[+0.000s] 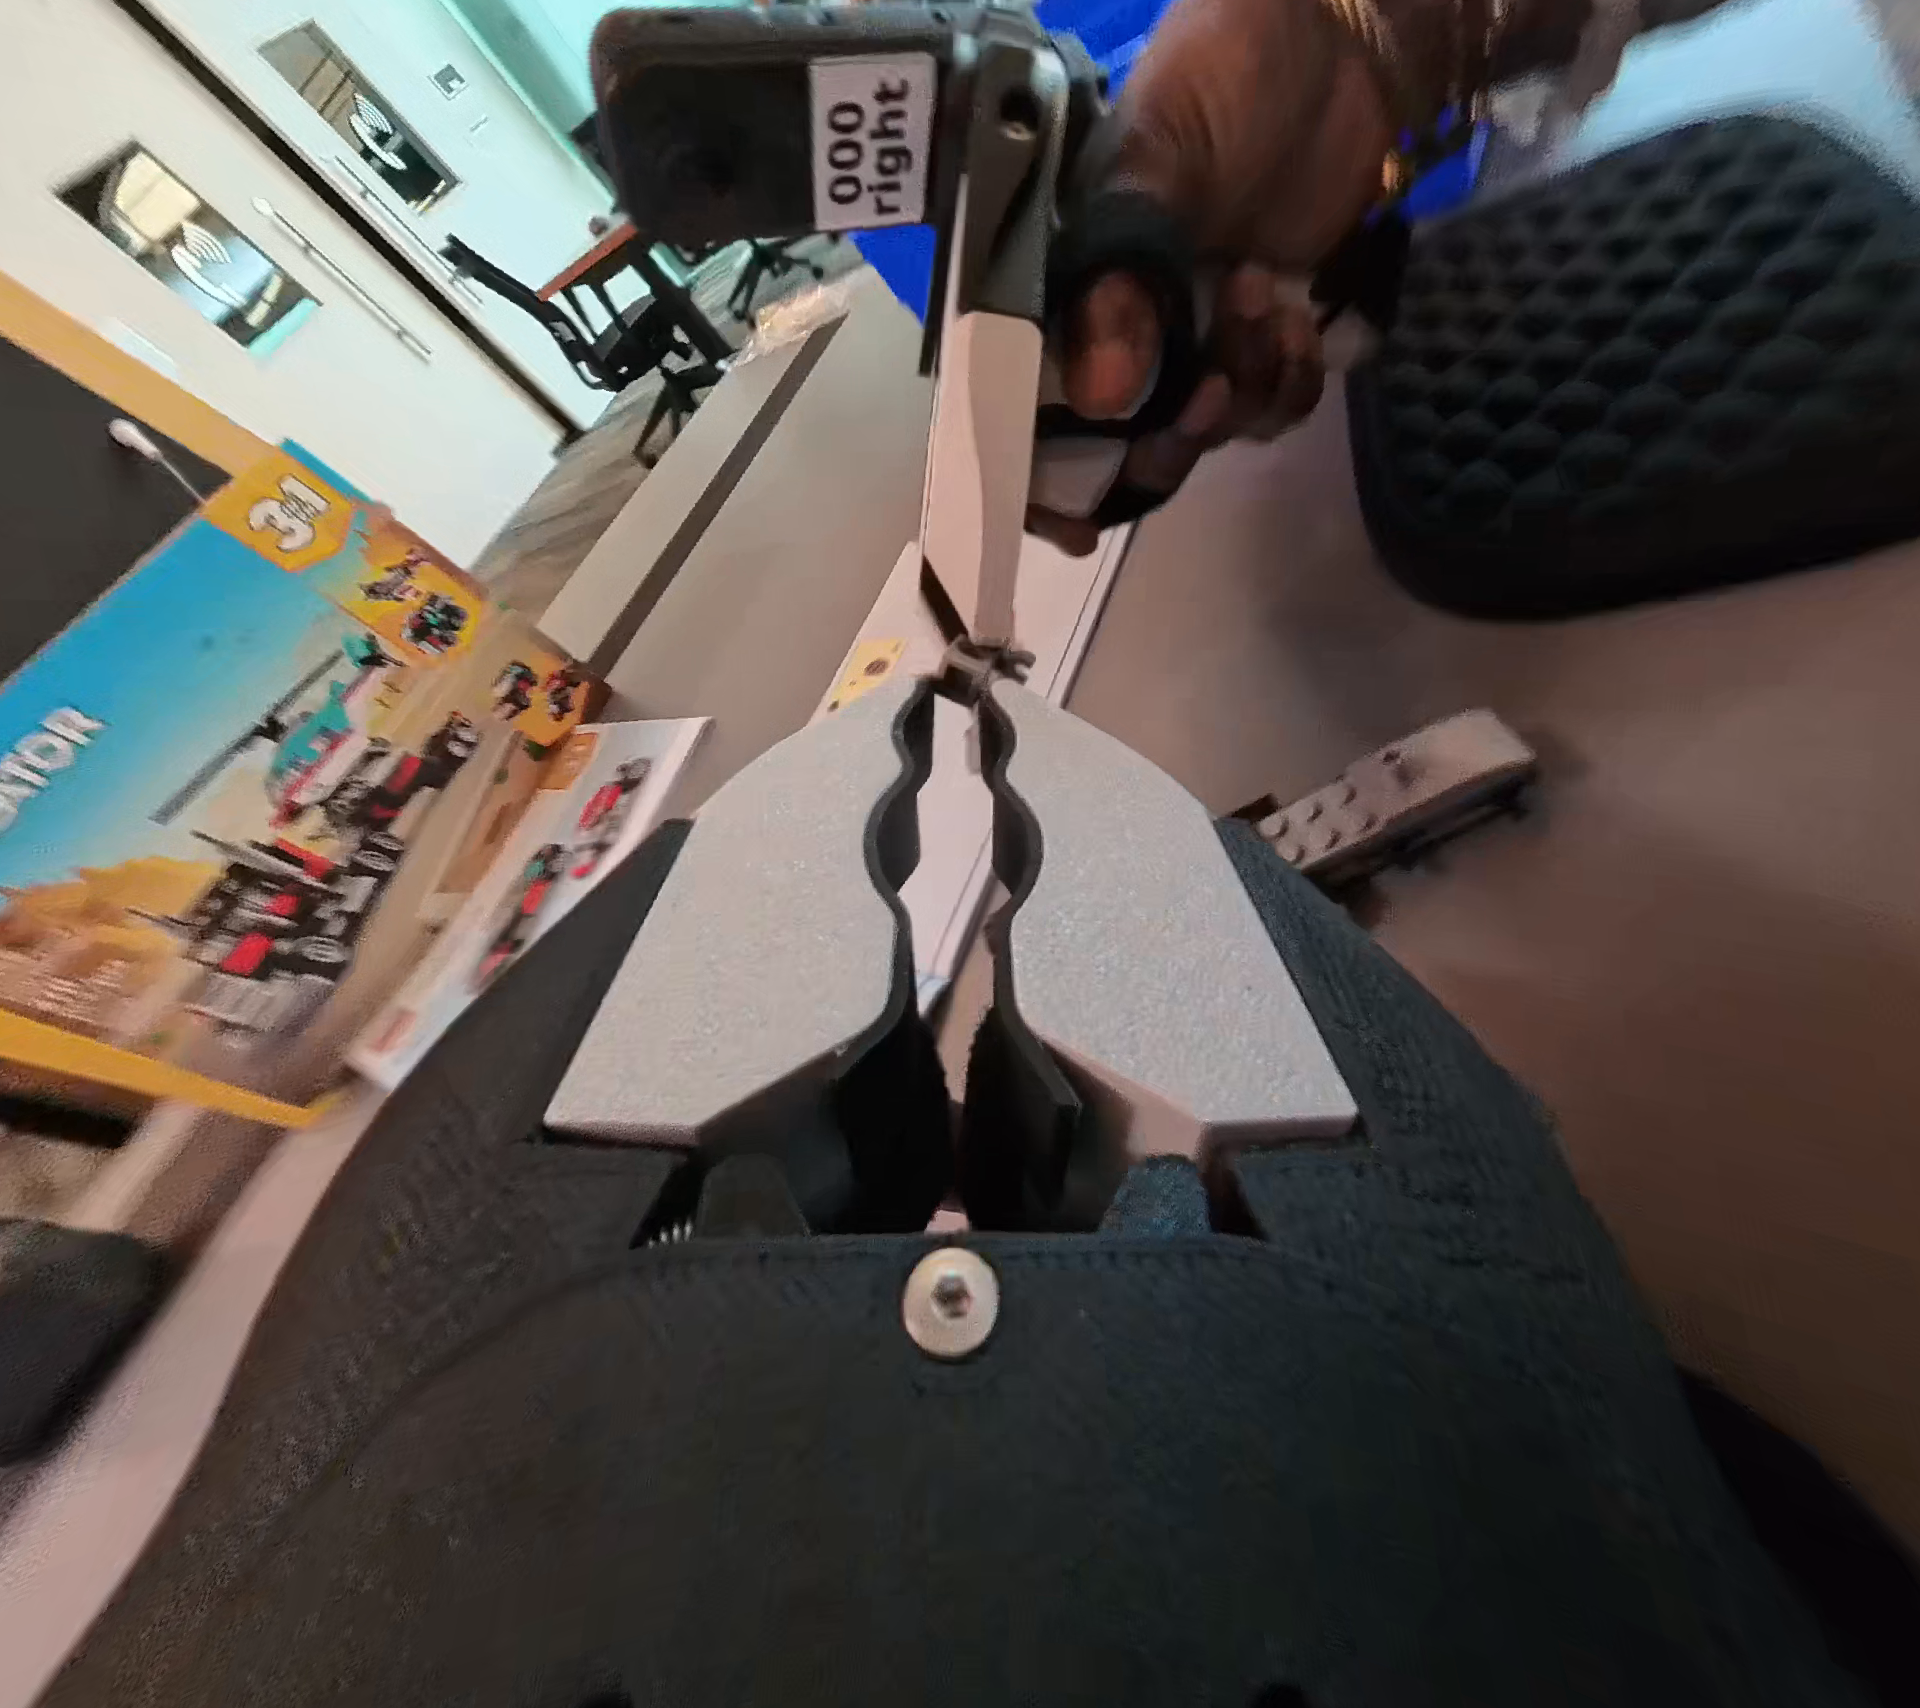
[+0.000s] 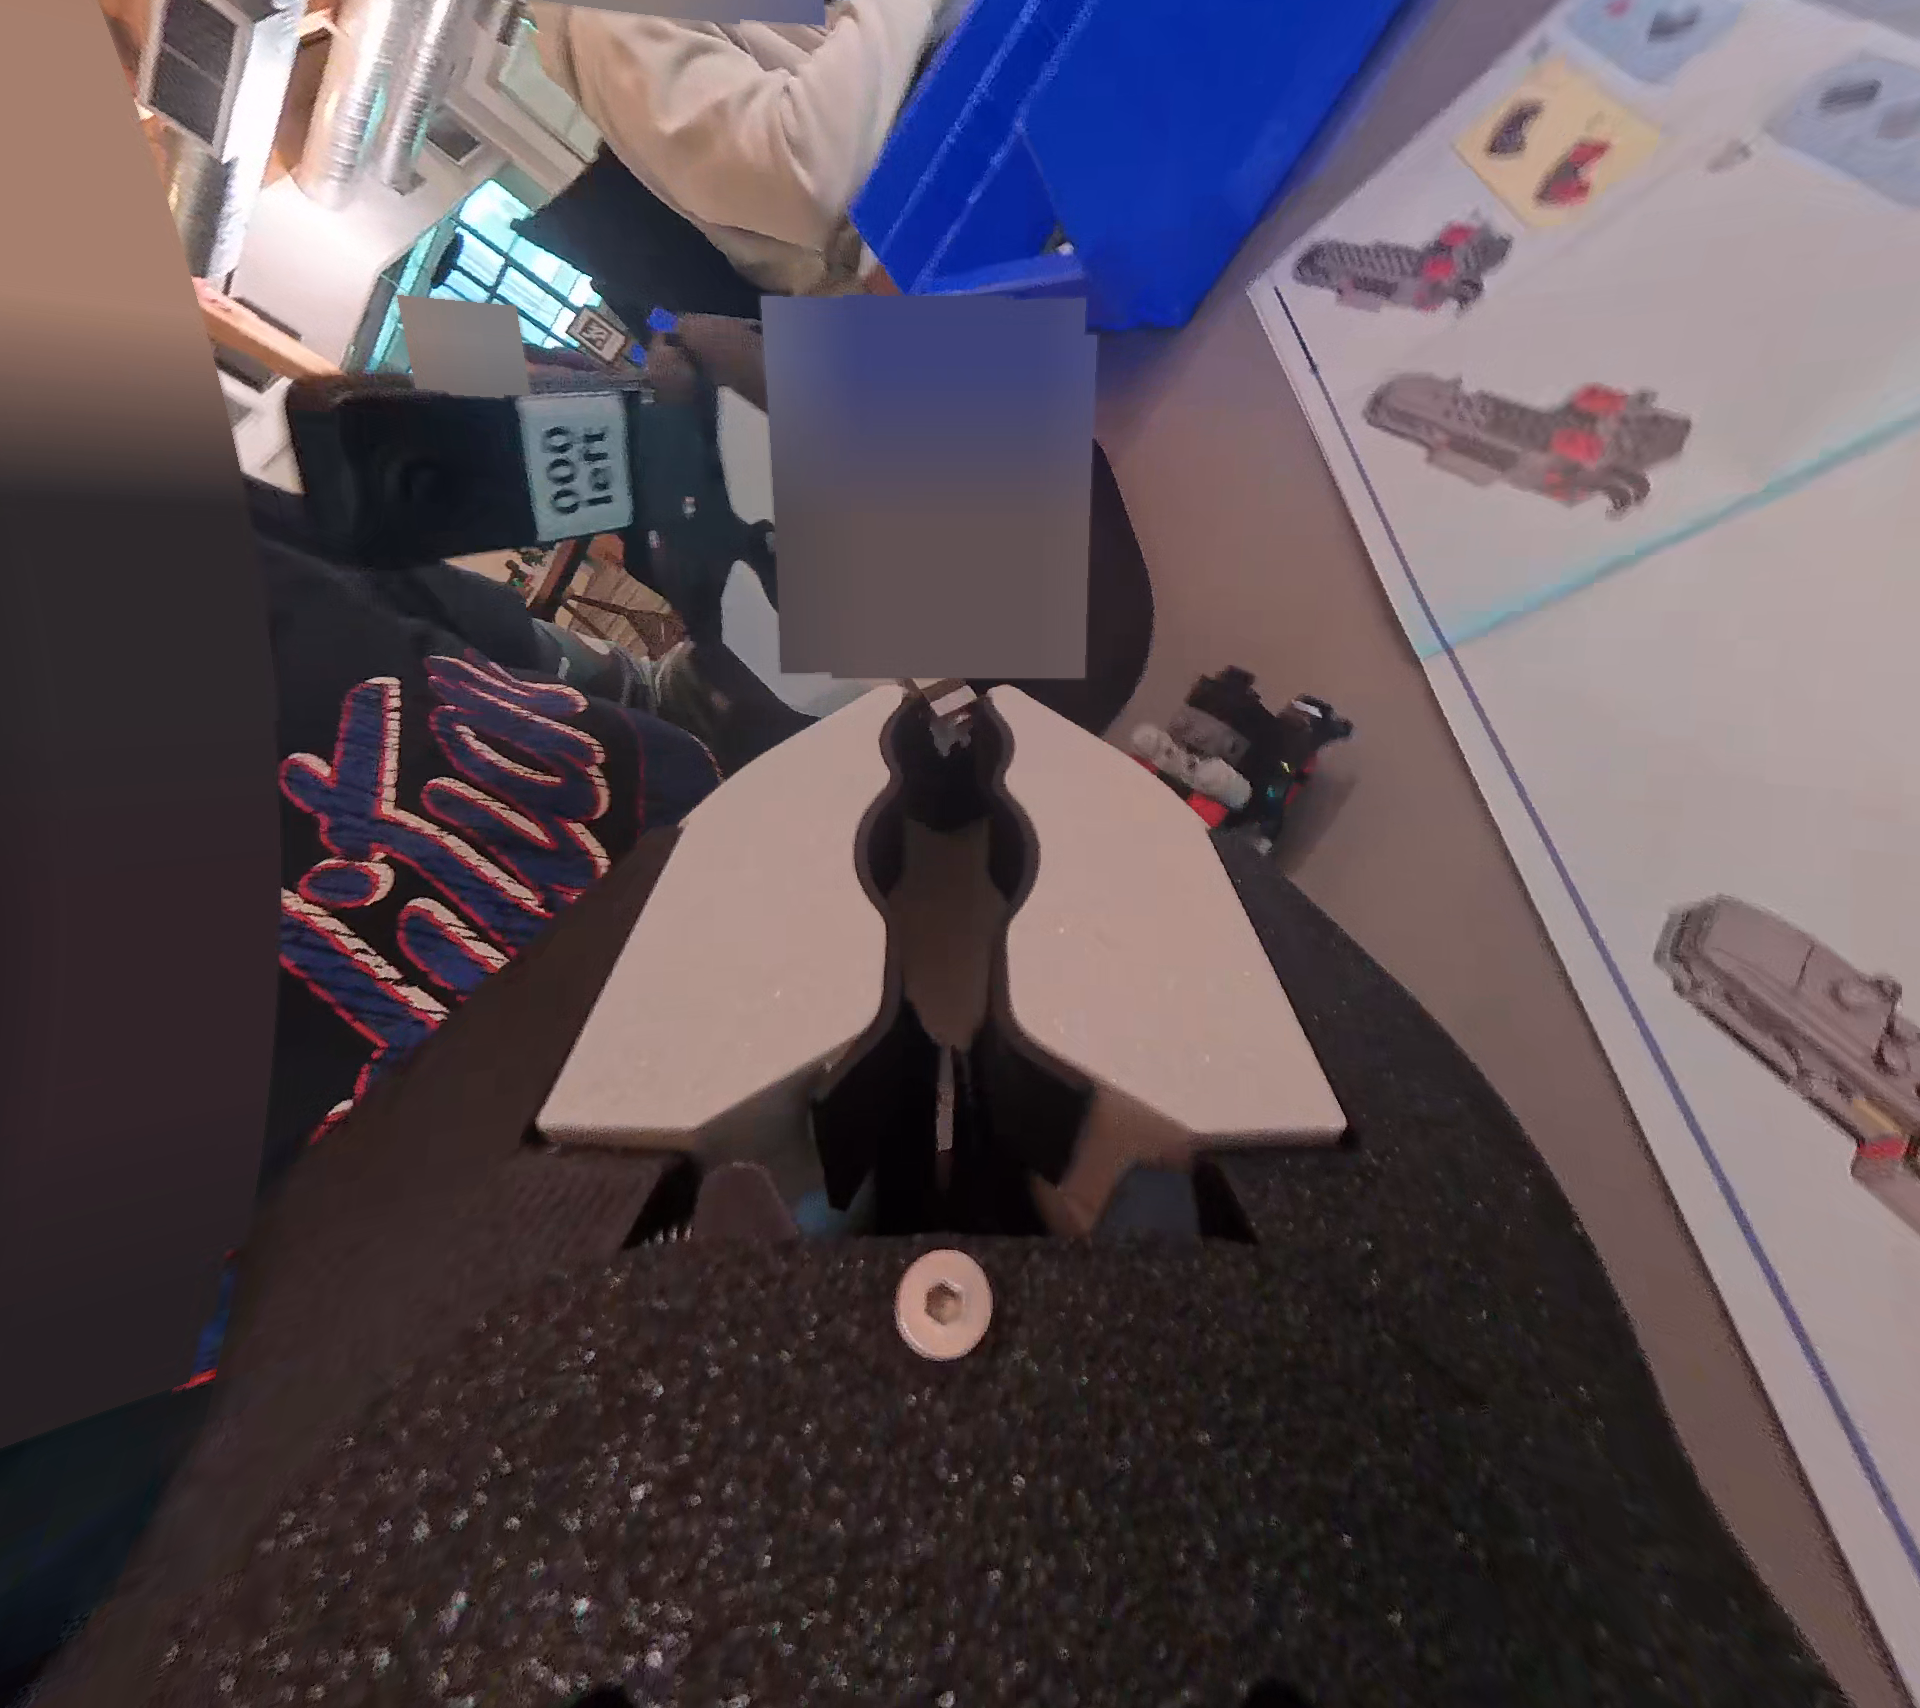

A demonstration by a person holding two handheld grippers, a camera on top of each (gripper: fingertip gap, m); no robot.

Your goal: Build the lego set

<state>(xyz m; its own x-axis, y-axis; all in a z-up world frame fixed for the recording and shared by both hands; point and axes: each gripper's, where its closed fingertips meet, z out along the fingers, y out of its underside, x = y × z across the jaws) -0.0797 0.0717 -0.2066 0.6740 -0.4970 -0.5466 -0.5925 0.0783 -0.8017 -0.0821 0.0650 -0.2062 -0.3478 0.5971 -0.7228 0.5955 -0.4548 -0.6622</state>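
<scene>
2 grippers meet tip to tip over the table (image 1: 1558,1087), and between them sits 1 small grey piece (image 1: 977,659).

On the far left of the left wrist view the set's box (image 1: 208,806) lies flat, with a small booklet (image 1: 551,869) just beside it. Both are well apart from the work, probably so they do not get in the way. In the middle, the left gripper (image 1: 961,702) has its fingertips nearly together around the small grey piece, and the right gripper (image 1: 971,619) comes down from above, held by a hand (image 1: 1216,204), to touch the same piece. I judge that one side steadies the piece while the other presses or takes it. Further right a grey studded brick assembly (image 1: 1392,801) rests on the table, near but not touching, maybe waiting for this piece.

In the right wrist view, the left gripper's camera block shows on the left. In the middle the right gripper (image 2: 945,713) is closed to a narrow gap on a small pale part (image 2: 943,708). A mosaic patch hides what is beyond the tips. To the right a little heap of dark, white and red bricks (image 2: 1236,759) lies on the table, then a blue bin (image 2: 1195,48), and the open instruction sheet (image 2: 1662,619) is at the far right, turned so the builder can read the steps.
</scene>
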